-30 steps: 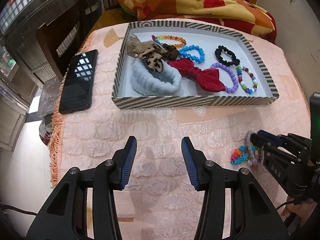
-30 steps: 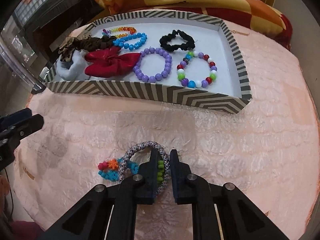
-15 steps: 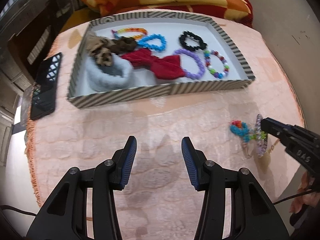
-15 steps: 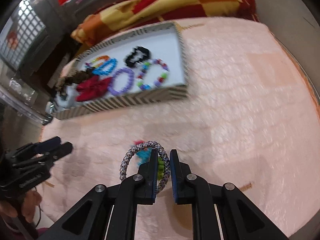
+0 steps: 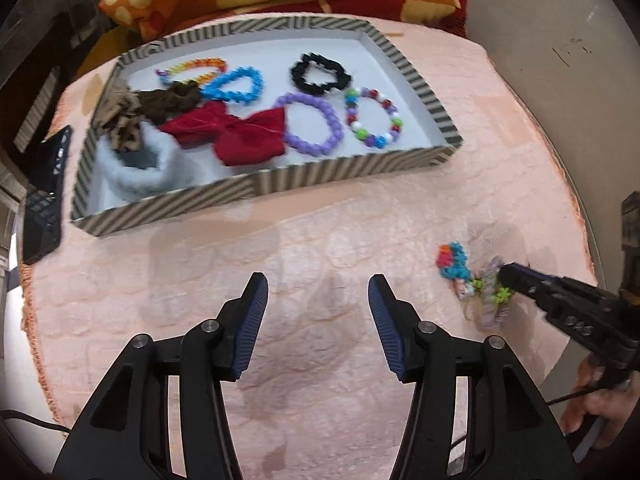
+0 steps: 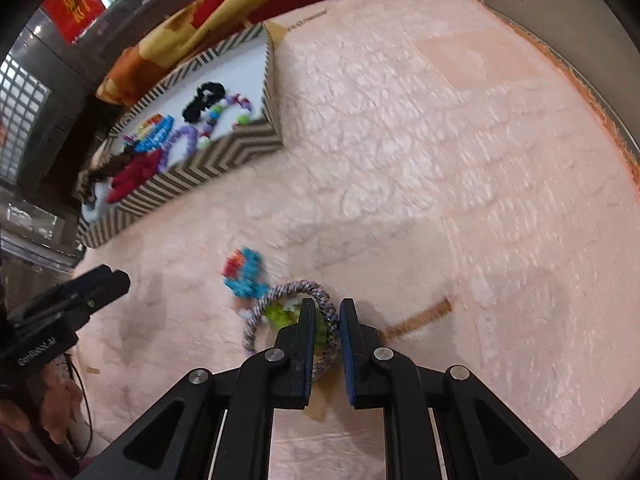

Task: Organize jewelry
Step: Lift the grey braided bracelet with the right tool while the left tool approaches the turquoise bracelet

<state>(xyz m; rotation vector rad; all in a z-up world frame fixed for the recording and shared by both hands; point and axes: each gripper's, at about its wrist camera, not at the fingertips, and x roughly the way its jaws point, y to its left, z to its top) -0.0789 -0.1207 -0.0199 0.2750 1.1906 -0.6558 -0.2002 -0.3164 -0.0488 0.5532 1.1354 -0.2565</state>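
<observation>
Right now: right gripper (image 6: 324, 316) clamped on braided grey bracelet (image 6: 256, 320), lifted over pink tablecloth (image 6: 440, 160).
Left gripper (image 5: 318, 292) jaws opening, nothing between them. Blue-red beaded piece (image 5: 452, 260) just beside the bracelet; striped tray (image 5: 256, 184) of jewelry sits well apart.

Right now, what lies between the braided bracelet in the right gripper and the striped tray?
Only the small blue-and-red beaded piece, close by the braided bracelet; beyond it, bare pink cloth up to the striped tray. The right wrist view shows it.
</observation>
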